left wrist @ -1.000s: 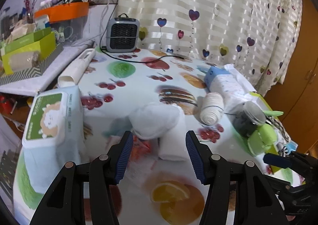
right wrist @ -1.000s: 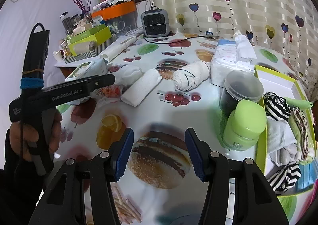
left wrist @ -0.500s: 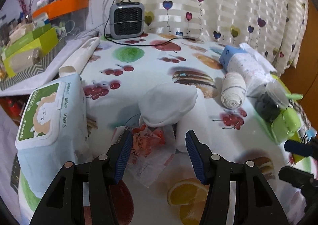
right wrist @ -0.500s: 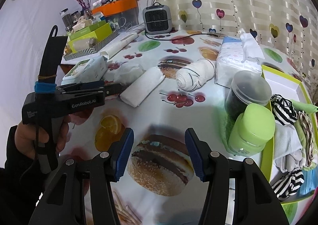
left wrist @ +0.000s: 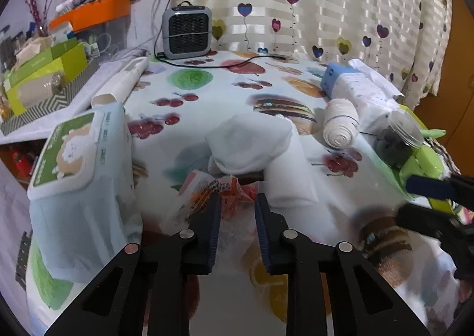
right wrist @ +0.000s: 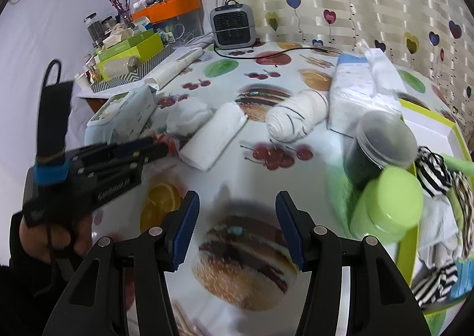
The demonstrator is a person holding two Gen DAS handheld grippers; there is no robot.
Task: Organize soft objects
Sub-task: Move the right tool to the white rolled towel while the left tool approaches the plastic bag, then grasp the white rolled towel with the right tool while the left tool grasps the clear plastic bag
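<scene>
Two blue pads of the left hand-held gripper [left wrist: 236,205] pinch a crinkled wrapper [left wrist: 207,190] on the table [left wrist: 213,81], just before a white bundle [left wrist: 248,143]; the right hand-held gripper [right wrist: 237,214] hangs released.

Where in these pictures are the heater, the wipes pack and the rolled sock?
heater [left wrist: 187,32], left wrist view, on its front grille.
wipes pack [left wrist: 66,152], left wrist view, on its green lid.
rolled sock [right wrist: 293,119], right wrist view, on its striped middle.
</scene>
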